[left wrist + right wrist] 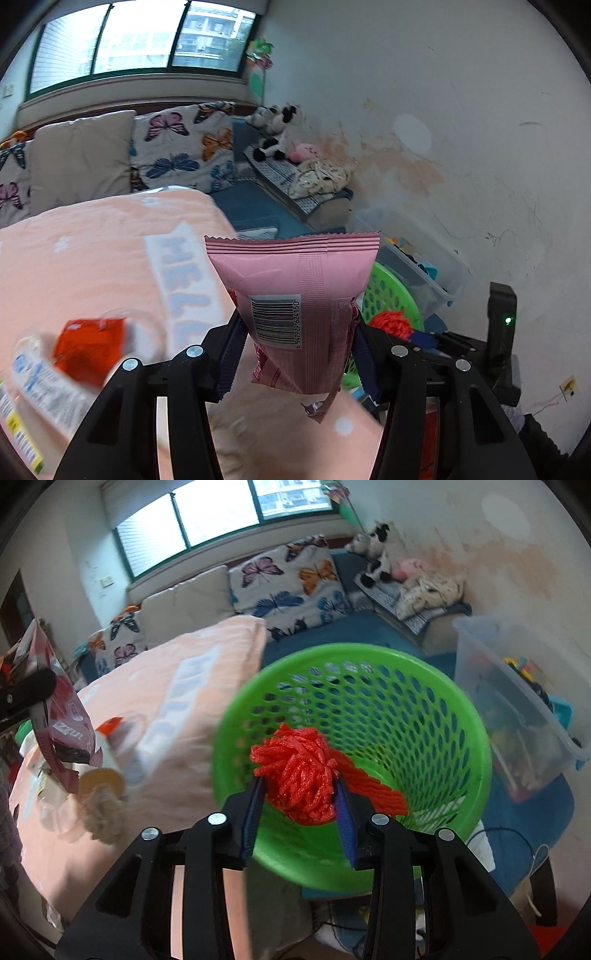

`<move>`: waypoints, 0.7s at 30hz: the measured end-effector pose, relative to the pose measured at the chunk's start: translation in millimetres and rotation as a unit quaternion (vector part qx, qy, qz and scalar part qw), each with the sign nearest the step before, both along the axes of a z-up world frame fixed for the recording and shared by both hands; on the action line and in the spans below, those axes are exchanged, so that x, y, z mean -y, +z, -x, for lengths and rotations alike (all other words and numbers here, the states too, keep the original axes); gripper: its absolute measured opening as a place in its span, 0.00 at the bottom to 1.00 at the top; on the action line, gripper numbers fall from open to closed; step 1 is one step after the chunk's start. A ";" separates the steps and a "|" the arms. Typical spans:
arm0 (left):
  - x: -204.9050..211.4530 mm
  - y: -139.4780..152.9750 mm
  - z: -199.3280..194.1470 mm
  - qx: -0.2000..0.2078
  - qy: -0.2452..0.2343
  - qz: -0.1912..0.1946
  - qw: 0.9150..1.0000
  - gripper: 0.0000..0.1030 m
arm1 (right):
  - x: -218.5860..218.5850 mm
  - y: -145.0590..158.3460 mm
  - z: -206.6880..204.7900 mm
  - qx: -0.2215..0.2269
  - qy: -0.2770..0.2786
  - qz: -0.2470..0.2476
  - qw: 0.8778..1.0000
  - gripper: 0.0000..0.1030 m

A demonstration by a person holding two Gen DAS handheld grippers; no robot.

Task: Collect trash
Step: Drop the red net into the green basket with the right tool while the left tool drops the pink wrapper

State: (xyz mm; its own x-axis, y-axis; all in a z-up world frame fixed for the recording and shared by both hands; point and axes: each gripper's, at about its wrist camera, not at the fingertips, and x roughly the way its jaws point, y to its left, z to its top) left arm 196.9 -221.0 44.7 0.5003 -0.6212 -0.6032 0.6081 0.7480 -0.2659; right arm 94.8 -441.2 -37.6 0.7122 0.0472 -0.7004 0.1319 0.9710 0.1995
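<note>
My left gripper (297,325) is shut on a pink snack wrapper (295,273), which stands upright between the pads with its barcode facing me. The same wrapper (62,716) shows at the left edge of the right wrist view. My right gripper (299,782) is shut on a bunched red foam net (295,760) and holds it over the mouth of a green perforated basket (369,653). In the left wrist view the basket (388,291) and the net (391,321) lie just right of the wrapper.
A peach cloth (92,251) with pale lettering covers the surface on the left; a white bottle with a red cap (107,738) and a twine roll (101,801) lie on it. A clear plastic bin (517,709) stands right of the basket. A cushioned sofa (288,579) lies behind.
</note>
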 end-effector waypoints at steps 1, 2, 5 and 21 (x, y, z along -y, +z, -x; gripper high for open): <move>12.0 -1.7 -3.5 -0.001 -0.006 -0.002 1.000 0.50 | 4.7 -3.5 -0.9 -0.001 -0.005 0.001 1.000 0.49; 16.5 -3.0 -5.4 -0.003 -0.008 -0.003 1.000 0.50 | 9.1 -5.1 -4.3 -0.001 -0.008 0.002 1.000 0.53; 40.7 -9.9 -14.1 -0.017 -0.015 -0.007 1.000 0.50 | 14.9 -8.7 -6.1 0.000 -0.013 0.004 1.000 0.64; 110.9 -51.0 -39.2 -0.071 -0.028 -0.023 0.997 0.63 | 30.4 -5.4 29.1 0.020 -0.049 0.024 0.998 0.84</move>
